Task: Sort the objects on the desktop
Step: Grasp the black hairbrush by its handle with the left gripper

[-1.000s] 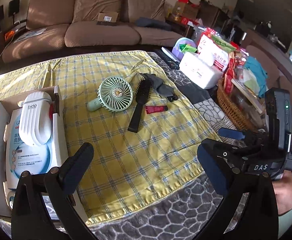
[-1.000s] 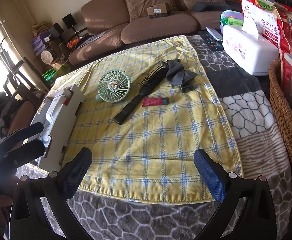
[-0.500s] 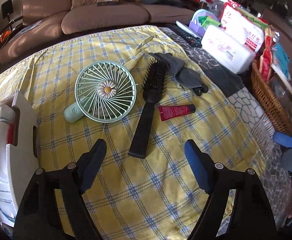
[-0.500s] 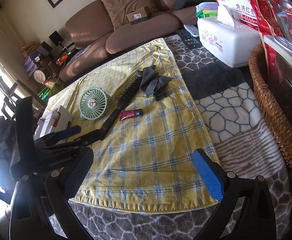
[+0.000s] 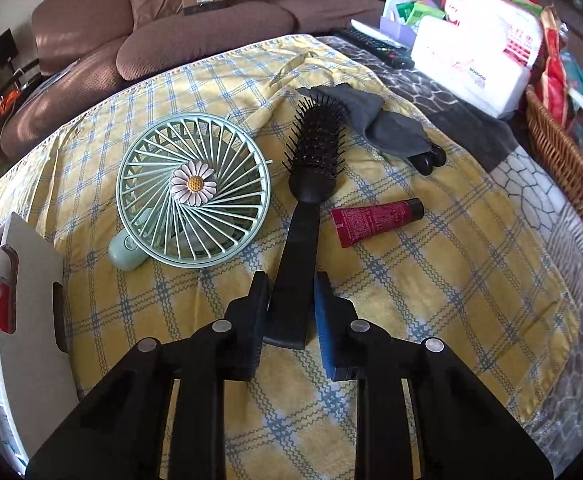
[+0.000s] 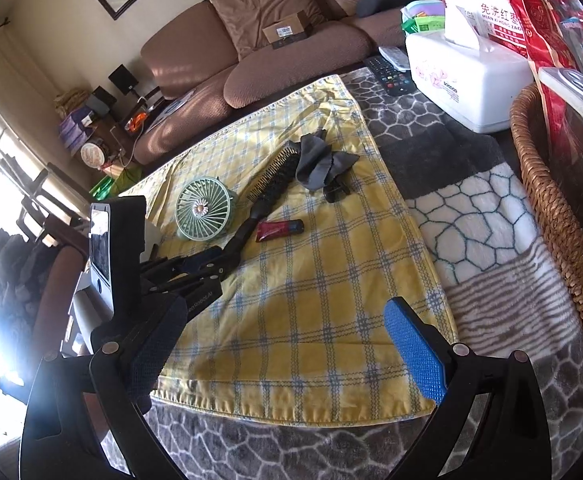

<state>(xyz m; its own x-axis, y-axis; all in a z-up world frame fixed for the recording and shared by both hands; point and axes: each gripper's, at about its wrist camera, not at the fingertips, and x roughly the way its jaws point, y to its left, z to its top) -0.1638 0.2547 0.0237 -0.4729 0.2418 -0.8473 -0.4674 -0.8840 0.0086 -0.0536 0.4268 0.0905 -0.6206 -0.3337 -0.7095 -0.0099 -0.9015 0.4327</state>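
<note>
The left tongs [image 5: 289, 312] had closed on the hairbrush [image 5: 307, 200] handle, seemingly gripping it low to lift it from the yellow cloth [image 5: 431, 280] on the surface. The right tongs [image 6: 283, 344] hung wide apart, empty. Beyond lay the fan [image 5: 193, 196] and red tube [image 5: 375, 218]. Only the right view showed the tissue box [image 6: 467, 80] fully.

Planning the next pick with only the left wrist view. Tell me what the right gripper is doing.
Observer: The right gripper is open and holds nothing.
Operator: Say where it is.
Observer: It hangs over the near hem of the cloth, well apart from the brush.
Operator: Give me its right side.
Observer: A wicker basket stands there, off the cloth.
</note>
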